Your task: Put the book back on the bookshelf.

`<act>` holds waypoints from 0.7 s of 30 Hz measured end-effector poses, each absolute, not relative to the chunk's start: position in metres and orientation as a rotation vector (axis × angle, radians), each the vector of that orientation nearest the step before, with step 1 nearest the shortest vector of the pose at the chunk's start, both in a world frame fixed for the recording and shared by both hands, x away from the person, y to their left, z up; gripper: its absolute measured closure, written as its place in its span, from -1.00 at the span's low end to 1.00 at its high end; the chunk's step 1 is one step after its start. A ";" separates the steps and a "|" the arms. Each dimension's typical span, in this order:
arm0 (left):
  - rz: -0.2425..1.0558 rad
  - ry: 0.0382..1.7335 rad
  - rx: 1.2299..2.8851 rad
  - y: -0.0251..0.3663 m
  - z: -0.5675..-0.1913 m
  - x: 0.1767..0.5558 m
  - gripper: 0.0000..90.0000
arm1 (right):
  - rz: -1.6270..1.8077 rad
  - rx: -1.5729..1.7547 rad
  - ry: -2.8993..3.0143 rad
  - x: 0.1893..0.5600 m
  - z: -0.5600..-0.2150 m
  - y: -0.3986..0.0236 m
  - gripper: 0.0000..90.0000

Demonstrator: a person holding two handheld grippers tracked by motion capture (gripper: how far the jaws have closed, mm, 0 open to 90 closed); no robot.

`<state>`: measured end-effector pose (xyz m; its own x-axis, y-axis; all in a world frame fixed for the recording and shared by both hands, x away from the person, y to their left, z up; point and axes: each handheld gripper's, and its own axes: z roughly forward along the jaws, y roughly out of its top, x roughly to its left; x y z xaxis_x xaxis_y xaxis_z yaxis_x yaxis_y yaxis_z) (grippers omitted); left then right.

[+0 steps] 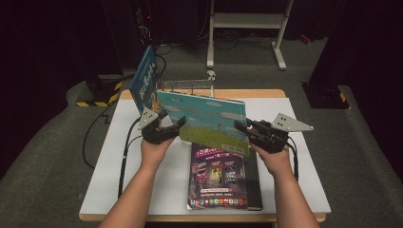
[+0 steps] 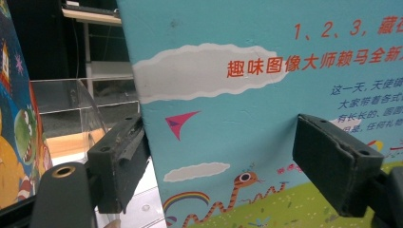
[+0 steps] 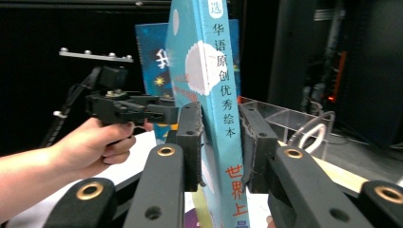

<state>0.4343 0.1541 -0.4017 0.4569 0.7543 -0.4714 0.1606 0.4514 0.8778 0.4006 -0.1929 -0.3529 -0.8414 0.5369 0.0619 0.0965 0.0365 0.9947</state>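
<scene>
The stiff, thin teal hardcover picture book (image 1: 209, 116) stands upright: right gripper (image 3: 221, 142) fingers clamp its spine, while left gripper (image 2: 228, 161) fingers stand apart astride its opposite edge. It looks light but slippery, so grip near the edges.

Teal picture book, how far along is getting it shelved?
Done: a blue book stands upright at the clear rack. In hand: the right gripper clamps the teal book by its spine, holding it upright; the left gripper straddles its other edge, fingers apparently open. Left: rack it, then probably the dark magazine lying flat.
</scene>
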 end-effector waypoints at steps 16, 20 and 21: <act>0.613 1.088 1.171 0.158 -0.409 0.397 -0.34 | 1.783 0.605 1.930 0.380 -0.353 -0.175 0.80; 0.589 1.123 1.191 0.168 -0.421 0.392 -0.33 | 1.767 0.629 1.910 0.375 -0.352 -0.167 0.80; 0.585 1.129 1.196 0.170 -0.424 0.390 -0.33 | 1.771 0.640 1.906 0.375 -0.352 -0.165 0.80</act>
<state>0.3902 0.1702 -0.4236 0.3772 0.8502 -0.3673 0.1898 0.3172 0.9292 0.3747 -0.1651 -0.3516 -0.7870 0.6167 -0.0180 0.0273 0.0639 0.9976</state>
